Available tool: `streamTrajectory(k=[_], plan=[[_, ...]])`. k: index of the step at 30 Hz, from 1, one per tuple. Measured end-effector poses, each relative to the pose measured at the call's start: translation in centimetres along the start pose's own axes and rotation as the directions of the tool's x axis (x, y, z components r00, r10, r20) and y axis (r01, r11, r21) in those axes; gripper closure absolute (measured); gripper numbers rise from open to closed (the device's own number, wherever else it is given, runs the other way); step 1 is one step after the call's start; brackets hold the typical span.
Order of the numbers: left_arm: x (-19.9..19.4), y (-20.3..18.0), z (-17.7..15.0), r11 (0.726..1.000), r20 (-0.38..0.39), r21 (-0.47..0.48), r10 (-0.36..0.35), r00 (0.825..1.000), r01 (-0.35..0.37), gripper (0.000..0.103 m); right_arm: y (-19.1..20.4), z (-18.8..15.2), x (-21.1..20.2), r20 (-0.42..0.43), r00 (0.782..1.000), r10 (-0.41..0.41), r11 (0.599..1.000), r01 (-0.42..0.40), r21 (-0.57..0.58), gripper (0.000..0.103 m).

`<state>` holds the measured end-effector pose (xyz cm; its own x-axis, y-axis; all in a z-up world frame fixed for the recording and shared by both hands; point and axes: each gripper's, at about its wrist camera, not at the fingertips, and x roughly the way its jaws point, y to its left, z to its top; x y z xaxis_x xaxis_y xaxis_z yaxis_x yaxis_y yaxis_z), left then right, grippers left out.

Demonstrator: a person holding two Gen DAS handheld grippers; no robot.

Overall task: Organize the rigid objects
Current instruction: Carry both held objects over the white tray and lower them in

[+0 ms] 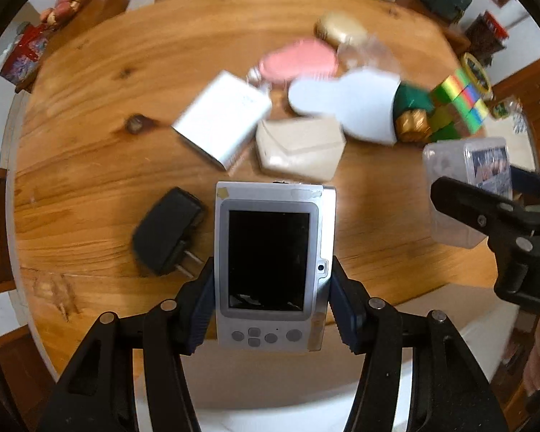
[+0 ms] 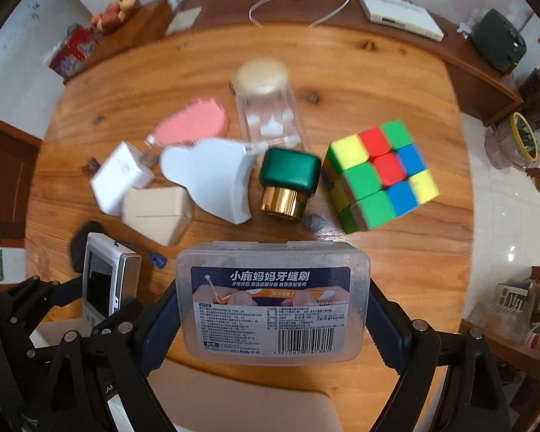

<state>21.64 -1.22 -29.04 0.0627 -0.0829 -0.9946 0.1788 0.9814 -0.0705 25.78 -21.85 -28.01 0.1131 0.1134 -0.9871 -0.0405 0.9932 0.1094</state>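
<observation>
**Both grippers loaded above the near table edge**

Fingers [image 1: 201,306] of the left gripper [image 1: 270,306] clamp a silver digital camera [image 1: 270,262] by its 2 long sides, screen up. The right gripper [image 2: 273,313] pinches a clear plastic floss-pick box [image 2: 273,302] by its short ends, label up. Both items hang above the near edge of the round wooden table [image 1: 90,144].

Just beyond the camera lies a black plug adapter [image 1: 167,230]. Further in sits a tight cluster: white charger [image 2: 120,176], beige box [image 2: 156,214], white curved piece [image 2: 212,180], green-capped gold bottle [image 2: 288,183], colour cube [image 2: 378,176]. Behind them lie a pink oval case [image 2: 192,126] and a clear block [image 2: 268,115].

Risks, as I judge them: the camera's smooth metal sides could slip if the squeeze eases; the box's thin walls may flex and pop free. Lowering either into the crowded group could knock the bottle over or shove neighbours. The 2 grippers sit near each other and could collide.
</observation>
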Motion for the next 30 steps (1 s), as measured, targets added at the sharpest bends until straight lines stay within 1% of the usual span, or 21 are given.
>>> streamTrajectory(k=[2, 3, 5, 6, 7, 9, 10, 11, 12, 15, 17, 18, 21, 24, 27, 30], plan=[[-2.0, 0.6, -0.2, 1.0, 0.044, -0.023, -0.011, 0.999, 0.012, 0.043, -0.5, -0.3, -1.8, 0.035, 0.999, 0.012, 1.0, -0.012, 0.015, 0.011], [-3.2, 0.0, -0.7, 0.999, 0.065, -0.031, -0.016, 0.998, 0.018, 0.043, -0.9, -0.7, -3.0, 0.063, 0.998, 0.021, 1.0, -0.022, 0.022, 0.011], [-5.9, 0.6, -1.2, 0.998, 0.116, -0.046, -0.03, 0.993, 0.036, 0.043, -1.3, -1.2, -5.4, 0.109, 0.994, 0.025, 0.999, -0.028, 0.029, 0.011], [-7.5, 0.9, -1.6, 0.998, 0.144, -0.049, -0.038, 0.989, 0.045, 0.043, -0.8, -1.4, -7.1, 0.128, 0.991, 0.027, 0.999, -0.031, 0.031, 0.011], [-9.0, -0.1, -0.5, 0.997, 0.166, -0.049, -0.042, 0.985, 0.051, 0.043, -0.9, -1.7, -8.0, 0.148, 0.989, 0.031, 0.999, -0.036, 0.032, 0.011], [-12.0, -0.7, -1.3, 0.998, 0.211, -0.041, -0.046, 0.976, 0.056, 0.043, -0.3, -2.8, -10.5, 0.195, 0.98, 0.048, 0.998, -0.056, 0.034, 0.011], [-12.9, -1.6, -1.0, 0.998, 0.23, -0.033, -0.046, 0.972, 0.055, 0.043, 0.4, -3.2, -11.3, 0.213, 0.976, 0.053, 0.998, -0.061, 0.033, 0.011], [-14.0, -1.7, -1.5, 0.998, 0.248, -0.025, -0.049, 0.968, 0.056, 0.043, 1.1, -3.6, -12.4, 0.229, 0.972, 0.057, 0.997, -0.066, 0.031, 0.011], [-14.9, -2.8, -1.9, 0.998, 0.262, -0.015, -0.052, 0.964, 0.058, 0.043, 1.4, -4.2, -13.5, 0.247, 0.967, 0.061, 0.997, -0.07, 0.027, 0.011], [-17.3, -3.5, -4.0, 0.998, 0.295, 0.023, -0.064, 0.953, 0.06, 0.043, 2.4, -6.3, -16.8, 0.297, 0.953, 0.066, 0.998, -0.068, -0.005, 0.011], [-18.4, -3.8, -5.4, 0.997, 0.312, 0.046, -0.068, 0.948, 0.056, 0.042, 3.3, -7.7, -18.1, 0.319, 0.946, 0.062, 0.998, -0.056, -0.028, 0.011], [-19.8, -4.0, -6.3, 0.997, 0.316, 0.056, -0.068, 0.946, 0.053, 0.042, 3.8, -8.8, -18.9, 0.329, 0.942, 0.064, 0.998, -0.051, -0.046, 0.011], [-20.4, -4.4, -8.6, 0.995, 0.316, 0.088, -0.062, 0.947, 0.036, 0.042, 4.8, -11.3, -19.7, 0.337, 0.938, 0.076, 0.995, -0.051, -0.081, 0.011], [-20.2, -4.7, -11.1, 0.995, 0.303, 0.102, -0.039, 0.952, 0.009, 0.042, 5.9, -14.2, -19.7, 0.322, 0.943, 0.081, 0.992, -0.044, -0.121, 0.011], [-18.6, -4.7, -12.9, 0.995, 0.283, 0.097, -0.004, 0.959, -0.024, 0.042, 7.2, -17.0, -17.9, 0.293, 0.955, 0.045, 0.986, 0.006, -0.169, 0.011], [-16.2, -4.4, -14.3, 0.997, 0.244, 0.068, 0.002, 0.97, -0.019, 0.042, 7.9, -19.1, -15.3, 0.257, 0.966, -0.003, 0.978, 0.056, -0.2, 0.011]])
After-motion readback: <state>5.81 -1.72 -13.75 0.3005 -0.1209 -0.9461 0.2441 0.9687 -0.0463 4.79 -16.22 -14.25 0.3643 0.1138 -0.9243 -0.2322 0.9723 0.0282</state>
